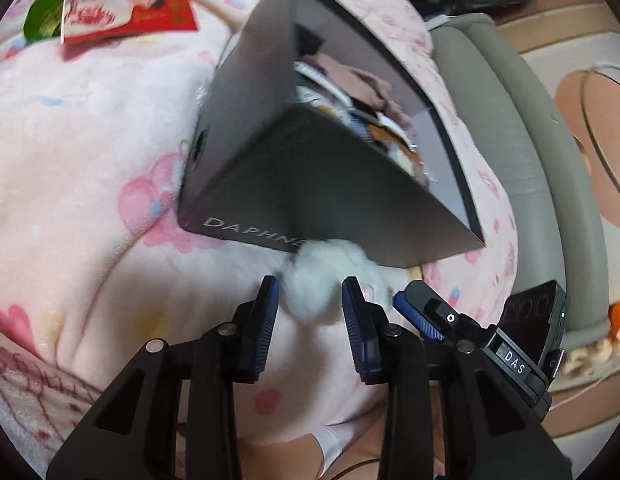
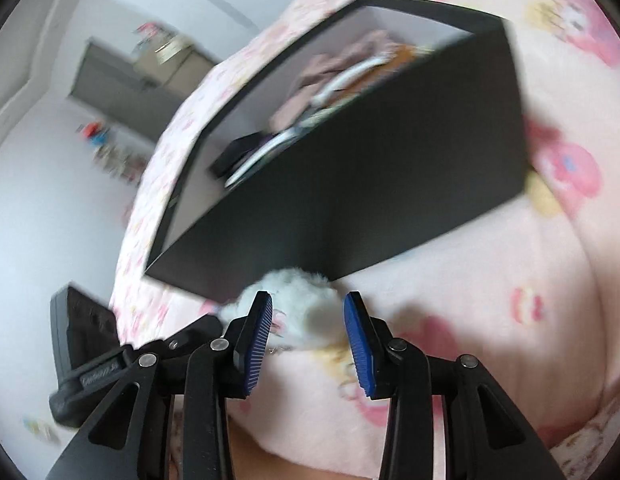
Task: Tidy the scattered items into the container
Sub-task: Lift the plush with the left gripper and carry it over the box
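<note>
A white fluffy item (image 1: 326,272) lies on the pink blanket against the near wall of a dark grey box (image 1: 270,184) marked DAPHNE. My left gripper (image 1: 310,292) is shut on the fluff's left part, which fills the gap between its blue pads. In the right wrist view the same fluffy item (image 2: 298,292) sits between the pads of my right gripper (image 2: 306,308), which is shut on it close beside the left one. The box (image 2: 370,184) is open-topped and holds several pieces of clothing and other small things. A finger (image 1: 414,312) of the right gripper shows just right of my left fingers.
The flowered pink blanket (image 1: 90,160) covers a bed with a grey padded edge (image 1: 510,140) on the right. A red packet (image 1: 128,6) and a green one (image 1: 50,4) lie at the far left. The pale floor (image 2: 50,220) drops off left of the bed.
</note>
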A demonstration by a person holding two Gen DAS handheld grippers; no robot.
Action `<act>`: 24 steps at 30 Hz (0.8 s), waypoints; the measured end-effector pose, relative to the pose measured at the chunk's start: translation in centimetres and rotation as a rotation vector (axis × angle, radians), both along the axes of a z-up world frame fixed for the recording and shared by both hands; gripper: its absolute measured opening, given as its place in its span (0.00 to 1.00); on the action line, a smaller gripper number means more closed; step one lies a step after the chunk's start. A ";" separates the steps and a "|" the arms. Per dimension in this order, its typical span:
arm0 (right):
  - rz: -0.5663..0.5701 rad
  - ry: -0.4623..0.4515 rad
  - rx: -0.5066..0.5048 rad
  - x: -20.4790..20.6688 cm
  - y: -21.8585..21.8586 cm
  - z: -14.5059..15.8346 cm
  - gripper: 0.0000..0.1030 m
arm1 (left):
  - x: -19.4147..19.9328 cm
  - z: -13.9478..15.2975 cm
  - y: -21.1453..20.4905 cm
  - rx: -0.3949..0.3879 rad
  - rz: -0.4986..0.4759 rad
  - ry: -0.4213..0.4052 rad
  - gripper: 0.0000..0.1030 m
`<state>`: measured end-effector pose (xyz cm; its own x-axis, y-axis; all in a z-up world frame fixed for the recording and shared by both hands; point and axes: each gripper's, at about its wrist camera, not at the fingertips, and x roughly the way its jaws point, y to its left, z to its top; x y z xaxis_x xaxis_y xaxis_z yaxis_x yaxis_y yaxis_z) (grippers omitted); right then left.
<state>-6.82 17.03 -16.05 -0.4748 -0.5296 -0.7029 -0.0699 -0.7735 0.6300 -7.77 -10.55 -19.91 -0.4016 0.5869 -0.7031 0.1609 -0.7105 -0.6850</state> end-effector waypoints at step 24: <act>0.145 0.263 0.018 -1.0 1.7 11.1 0.24 | -2.5 12.3 3.0 -0.014 -0.139 0.269 0.35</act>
